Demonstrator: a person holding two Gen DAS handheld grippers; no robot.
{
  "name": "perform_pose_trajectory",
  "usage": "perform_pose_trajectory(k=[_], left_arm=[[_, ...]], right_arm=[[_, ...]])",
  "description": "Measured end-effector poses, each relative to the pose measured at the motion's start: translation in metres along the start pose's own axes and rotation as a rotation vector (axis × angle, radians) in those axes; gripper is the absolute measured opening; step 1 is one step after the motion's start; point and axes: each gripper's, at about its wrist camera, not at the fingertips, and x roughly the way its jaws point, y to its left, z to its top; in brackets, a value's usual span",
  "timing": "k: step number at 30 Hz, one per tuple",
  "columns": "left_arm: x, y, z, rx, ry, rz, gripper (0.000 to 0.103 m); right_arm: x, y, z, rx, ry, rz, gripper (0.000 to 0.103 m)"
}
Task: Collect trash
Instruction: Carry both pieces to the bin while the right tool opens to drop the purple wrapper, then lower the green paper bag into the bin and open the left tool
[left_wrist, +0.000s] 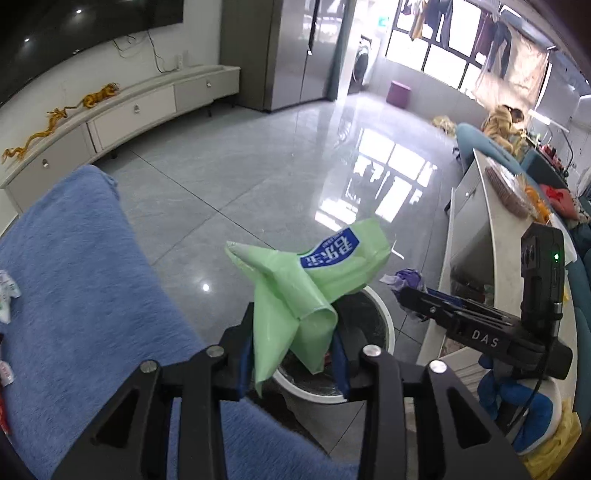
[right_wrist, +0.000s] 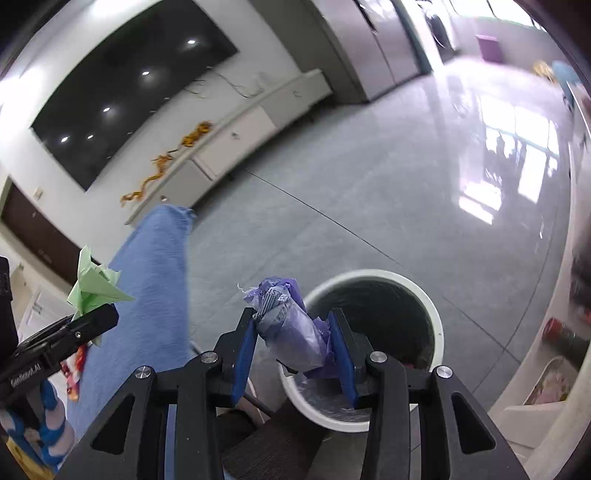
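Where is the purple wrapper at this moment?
The purple wrapper is held between the right gripper fingers, above the near rim of the white trash bin on the floor.

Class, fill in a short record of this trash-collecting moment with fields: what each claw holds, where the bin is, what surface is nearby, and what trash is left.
left claw: shut on green wrapper, held above the bin
right claw: shut on purple wrapper, held above the bin's near rim
bin: white, round, dark liner, standing on the grey tiled floor
nearby surface: blue cloth, left of the bin
trash left: small wrappers at the cloth's left edge
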Motion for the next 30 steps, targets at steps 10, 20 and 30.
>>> perform_pose_trajectory(k=[10, 20, 30], left_arm=[[0.046, -0.009, 0.010, -0.057, 0.064, -0.066, 0.059], [0.042, -0.015, 0.015, -0.083, 0.056, -0.091, 0.059], [0.059, -0.015, 0.030, -0.137, 0.083, -0.155, 0.071]], right_arm=[[0.019, -0.031, 0.000, 0.087, 0.031, -0.075, 0.055], [0.008, -0.020, 0.001, 0.073, -0.014, -0.100, 0.056], [-0.029, -0.023, 0.002, 0.086, -0.100, -0.177, 0.059]])
